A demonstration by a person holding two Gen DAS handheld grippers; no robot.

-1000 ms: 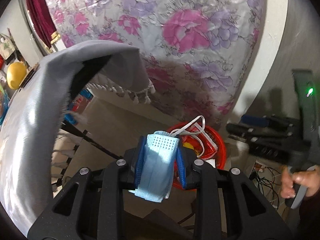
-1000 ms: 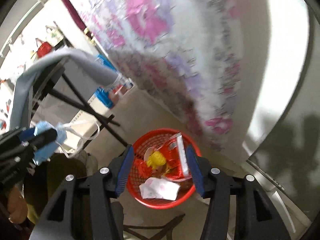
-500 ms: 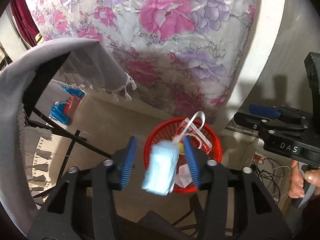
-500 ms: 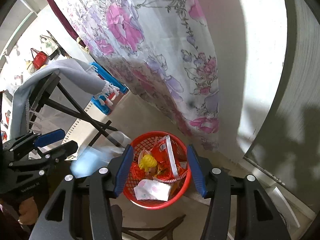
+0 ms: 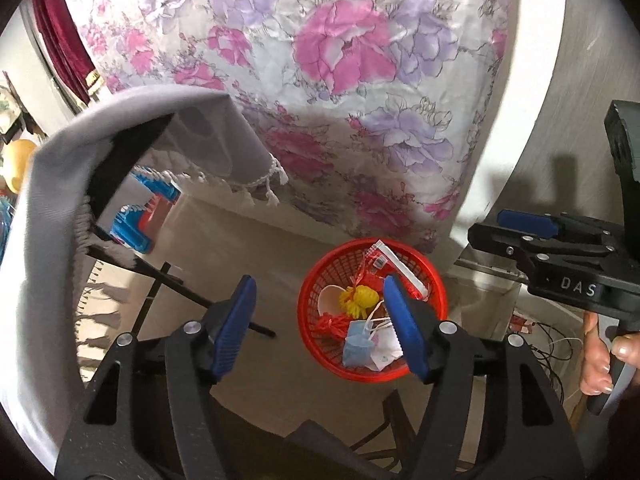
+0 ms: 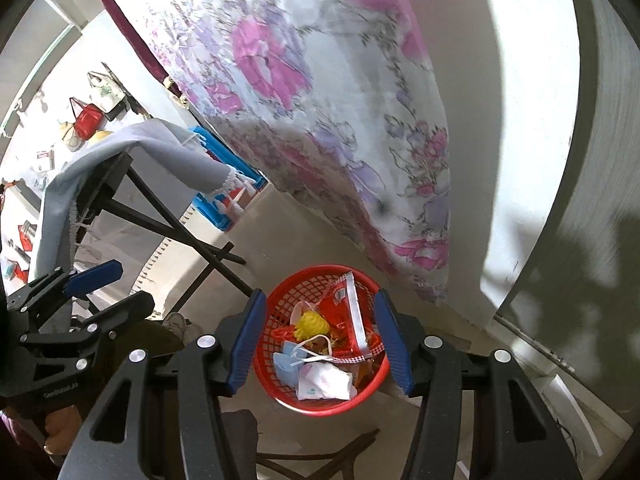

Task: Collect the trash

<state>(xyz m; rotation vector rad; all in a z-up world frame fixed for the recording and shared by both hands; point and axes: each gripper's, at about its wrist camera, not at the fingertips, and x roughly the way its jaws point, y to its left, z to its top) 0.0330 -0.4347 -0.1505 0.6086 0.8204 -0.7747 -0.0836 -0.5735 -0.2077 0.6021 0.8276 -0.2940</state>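
Note:
A red mesh basket [image 5: 434, 276] [image 6: 280, 300] stands on the floor below both grippers. In it lie a blue face mask [image 5: 357, 347] [image 6: 289, 365], a yellow tangle [image 5: 359, 301] [image 6: 310, 325], a white wrapper [image 6: 325, 381] and a clear red-edged packet [image 6: 354, 320]. My left gripper [image 5: 320, 326] is open and empty, high above the basket's left side. My right gripper [image 6: 319, 340] is open and empty, directly above the basket. Each gripper shows in the other's view: the right one [image 5: 532, 236] and the left one [image 6: 94, 280].
A flowered sheet [image 5: 340, 80] hangs behind the basket beside a white wall [image 6: 500, 140]. A folding table with a grey fringed cloth [image 5: 48, 200] [image 6: 120, 152] stands left, its black legs [image 6: 180, 232] reaching toward the basket. Blue crates [image 5: 140, 216] sit under it. Cables [image 5: 560, 344] lie at right.
My left gripper opened and let go of the blue face mask. The mask fell and now lies in the red basket. The right gripper stayed open over the basket.

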